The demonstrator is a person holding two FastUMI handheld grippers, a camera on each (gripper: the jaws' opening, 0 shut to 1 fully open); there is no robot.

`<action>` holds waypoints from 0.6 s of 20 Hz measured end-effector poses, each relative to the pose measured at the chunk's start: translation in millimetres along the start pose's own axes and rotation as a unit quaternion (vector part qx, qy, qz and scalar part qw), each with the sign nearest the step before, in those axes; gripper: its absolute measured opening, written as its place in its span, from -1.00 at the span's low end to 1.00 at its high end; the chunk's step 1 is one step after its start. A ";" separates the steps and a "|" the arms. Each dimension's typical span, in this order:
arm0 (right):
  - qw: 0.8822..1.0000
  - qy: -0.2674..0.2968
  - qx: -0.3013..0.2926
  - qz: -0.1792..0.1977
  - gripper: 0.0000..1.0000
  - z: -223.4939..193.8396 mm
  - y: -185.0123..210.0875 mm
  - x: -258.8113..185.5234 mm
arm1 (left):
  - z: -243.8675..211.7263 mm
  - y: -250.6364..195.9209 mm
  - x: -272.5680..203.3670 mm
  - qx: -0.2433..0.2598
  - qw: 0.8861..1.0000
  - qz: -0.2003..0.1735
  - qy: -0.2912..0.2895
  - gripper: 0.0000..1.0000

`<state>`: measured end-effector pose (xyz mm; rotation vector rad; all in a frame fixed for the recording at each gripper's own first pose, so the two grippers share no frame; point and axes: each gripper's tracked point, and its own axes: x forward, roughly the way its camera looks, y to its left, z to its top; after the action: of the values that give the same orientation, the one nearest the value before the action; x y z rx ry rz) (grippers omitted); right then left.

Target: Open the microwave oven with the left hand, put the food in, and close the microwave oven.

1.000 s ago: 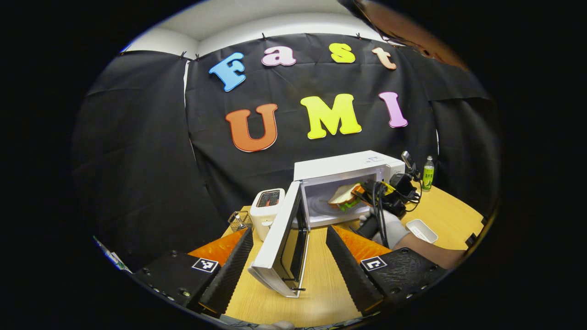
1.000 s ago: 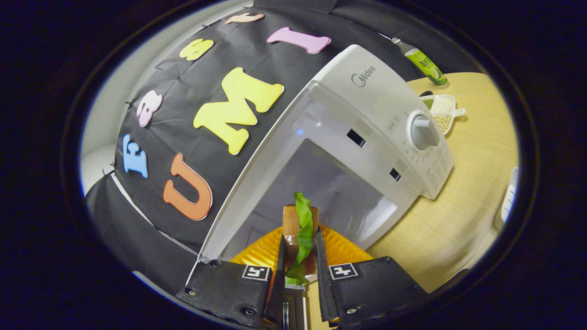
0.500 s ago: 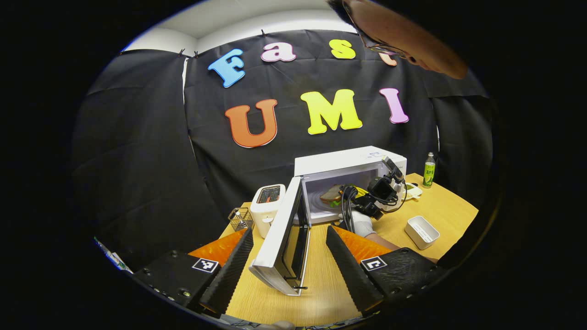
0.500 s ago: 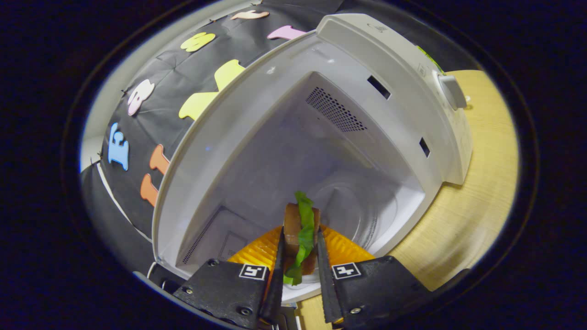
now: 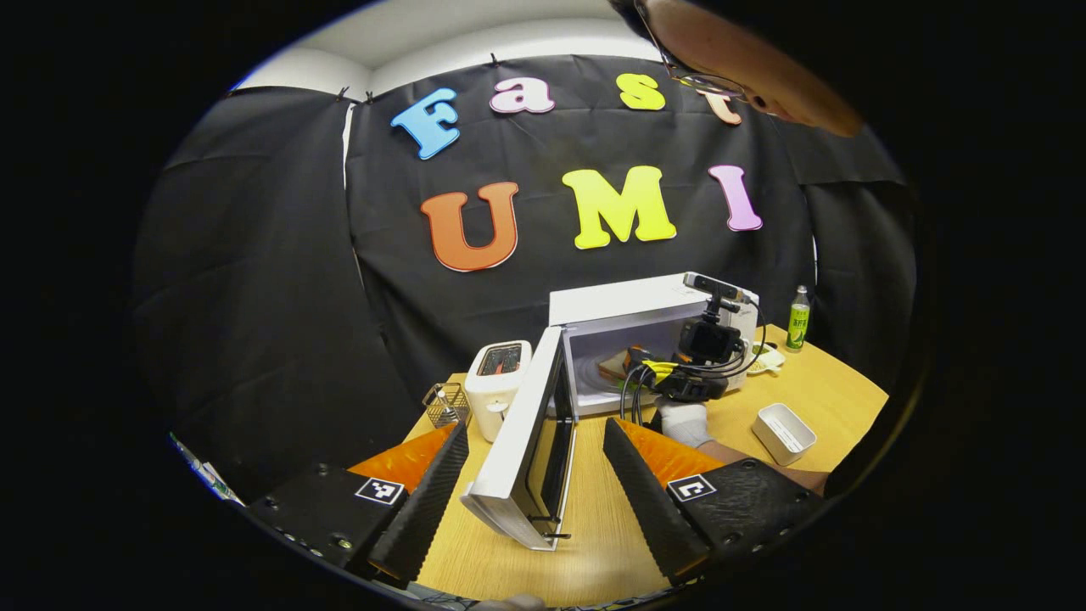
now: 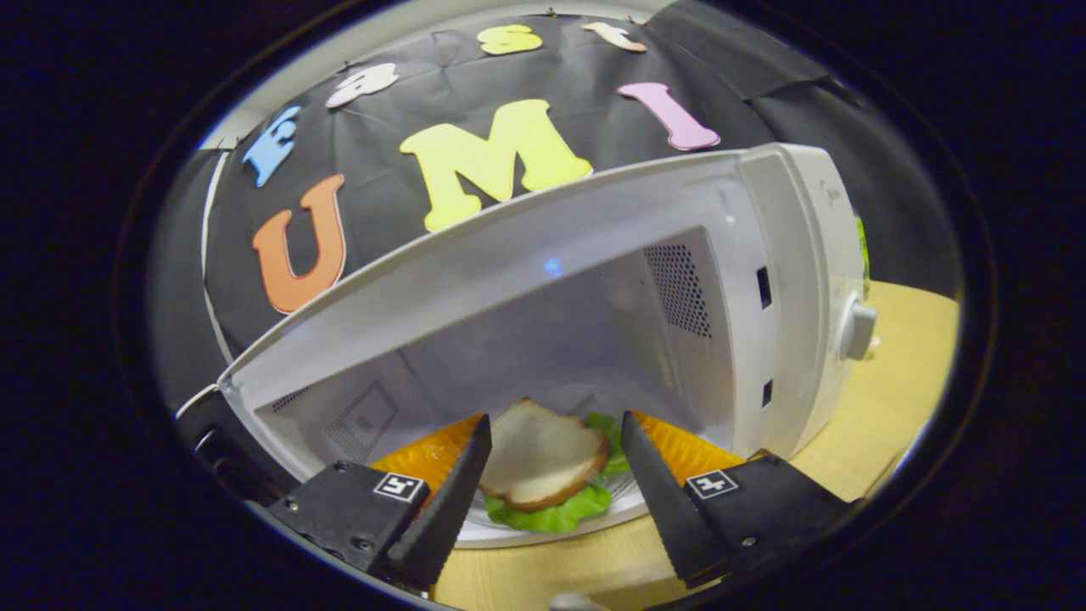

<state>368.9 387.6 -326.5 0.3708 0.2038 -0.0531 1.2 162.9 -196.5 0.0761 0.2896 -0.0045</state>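
The white microwave point(image 5: 632, 301) stands on the wooden table with its door point(image 5: 526, 454) swung wide open toward me. In the right gripper view a sandwich point(image 6: 543, 462) with lettuce lies flat on the turntable inside the microwave point(image 6: 797, 221) cavity. My right gripper point(image 6: 551, 441) is open, its fingers spread on either side of the sandwich without pressing on it. In the left gripper view the right gripper point(image 5: 649, 373) is at the cavity mouth, held by a gloved hand point(image 5: 683, 422). My left gripper point(image 5: 534, 441) is open, back from the microwave, with the door's edge between its fingers.
A white toaster point(image 5: 496, 382) and a small wire basket point(image 5: 443, 405) stand left of the door. A white rectangular tray point(image 5: 782, 433) lies on the table point(image 5: 831, 395) to the right, with a green bottle point(image 5: 797, 320) and a small dish point(image 5: 768, 358) behind. A person leans in at upper right.
The right gripper turned level, set the sandwich flat on the turntable and opened, letting go of it. The left gripper has hardly moved.
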 end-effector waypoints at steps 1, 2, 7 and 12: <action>1.000 -0.001 -0.008 0.006 0.96 5.8 2.6 -4.6 | 0.4 2.7 0.2 0.001 1.000 0.003 -0.002 0.94; 1.000 -0.003 -0.018 0.014 0.80 11.9 7.1 -11.6 | 2.1 5.2 0.7 0.000 1.000 0.005 -0.003 0.94; 0.994 0.011 -0.079 0.080 0.98 39.0 28.1 -63.4 | 14.4 19.4 -2.0 -0.006 1.000 0.016 -0.016 0.94; 0.984 0.008 -0.139 0.110 0.98 100.2 2.7 -120.0 | 26.7 31.5 0.0 -0.010 0.999 0.021 -0.028 0.94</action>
<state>270.6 355.3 -209.3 0.1139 0.1831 0.1947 9.3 192.2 -168.7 0.0613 0.2317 0.0378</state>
